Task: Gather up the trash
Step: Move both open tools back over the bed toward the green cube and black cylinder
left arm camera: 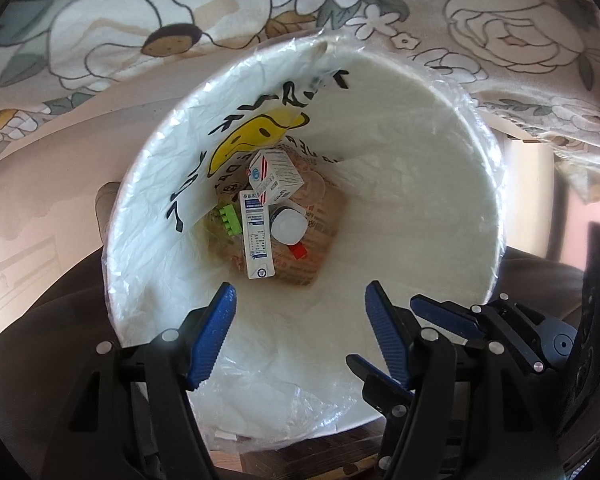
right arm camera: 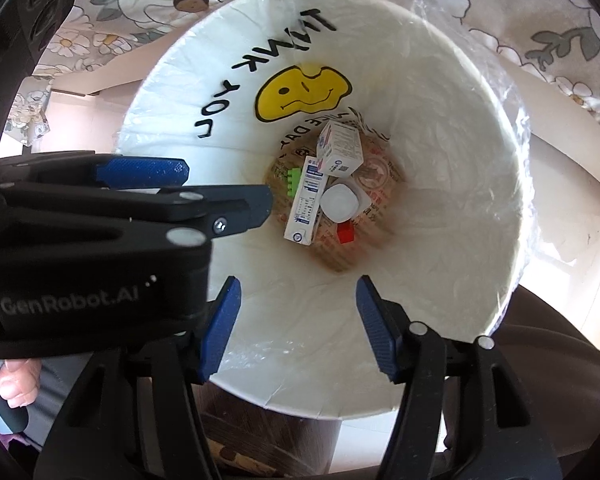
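A white trash bin [left arm camera: 440, 184] [right arm camera: 440, 168], lined with a plastic bag that has a yellow smiley print [left arm camera: 252, 136] [right arm camera: 302, 92], fills both views from above. At its bottom lie a long milk carton [left arm camera: 256, 236] [right arm camera: 306, 204], a small white box [left arm camera: 276, 174] [right arm camera: 340, 148], a white cup lid [left arm camera: 289, 226] [right arm camera: 340, 200], a green block [left arm camera: 230, 220] [right arm camera: 294, 184], a red block [left arm camera: 298, 251] [right arm camera: 346, 235] and a brown wrapper [left arm camera: 324, 232] [right arm camera: 380, 176]. My left gripper [left arm camera: 300, 332] is open and empty over the bin mouth. My right gripper [right arm camera: 298, 324] is open and empty beside it.
A floral cloth [left arm camera: 140, 20] [right arm camera: 540, 8] hangs behind the bin. The right gripper shows at the left wrist view's lower right [left arm camera: 452, 320]; the left gripper crosses the right wrist view's left side [right arm camera: 140, 200]. A thumb [right arm camera: 18, 380] grips its handle.
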The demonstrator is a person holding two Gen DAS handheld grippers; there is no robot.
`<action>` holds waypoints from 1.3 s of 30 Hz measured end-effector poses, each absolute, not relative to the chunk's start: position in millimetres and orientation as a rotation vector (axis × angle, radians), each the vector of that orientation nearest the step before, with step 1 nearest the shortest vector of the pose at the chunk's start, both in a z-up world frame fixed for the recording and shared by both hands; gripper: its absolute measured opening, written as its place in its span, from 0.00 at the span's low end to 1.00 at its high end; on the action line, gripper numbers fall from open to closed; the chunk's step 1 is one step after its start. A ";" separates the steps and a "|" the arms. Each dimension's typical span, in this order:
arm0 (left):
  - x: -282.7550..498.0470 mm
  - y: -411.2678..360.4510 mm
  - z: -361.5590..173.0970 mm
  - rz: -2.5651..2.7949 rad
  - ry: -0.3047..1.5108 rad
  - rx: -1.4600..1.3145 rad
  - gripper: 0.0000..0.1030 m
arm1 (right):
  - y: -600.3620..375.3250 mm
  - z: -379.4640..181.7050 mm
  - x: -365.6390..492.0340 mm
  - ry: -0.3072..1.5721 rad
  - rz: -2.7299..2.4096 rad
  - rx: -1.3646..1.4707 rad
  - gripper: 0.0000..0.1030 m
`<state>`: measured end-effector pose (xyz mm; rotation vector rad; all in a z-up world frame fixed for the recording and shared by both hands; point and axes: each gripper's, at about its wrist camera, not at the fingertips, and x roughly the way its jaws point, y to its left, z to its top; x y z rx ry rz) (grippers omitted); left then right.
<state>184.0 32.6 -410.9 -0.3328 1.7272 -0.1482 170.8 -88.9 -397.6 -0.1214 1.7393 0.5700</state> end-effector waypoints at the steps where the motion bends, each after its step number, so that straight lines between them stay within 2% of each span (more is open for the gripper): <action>1: 183.2 32.5 -407.2 -0.151 1.718 -0.328 0.67 | -89.2 -392.9 170.0 1.737 0.575 -0.123 0.59; 11: 163.0 38.4 -357.9 -0.203 1.628 -0.309 0.67 | -104.1 -351.9 158.2 1.672 0.608 -0.120 0.59; 19: 146.7 38.4 -292.8 -0.229 1.510 -0.228 0.67 | -130.1 -299.7 142.1 1.571 0.609 -0.150 0.59; 32: 155.3 19.1 -146.6 -0.270 1.235 -0.023 0.67 | -175.2 -153.9 160.7 1.195 0.555 -0.224 0.59; 39: 166.8 0.0 -84.7 -0.282 1.131 0.057 0.71 | -198.6 -68.5 175.9 1.002 0.522 -0.260 0.59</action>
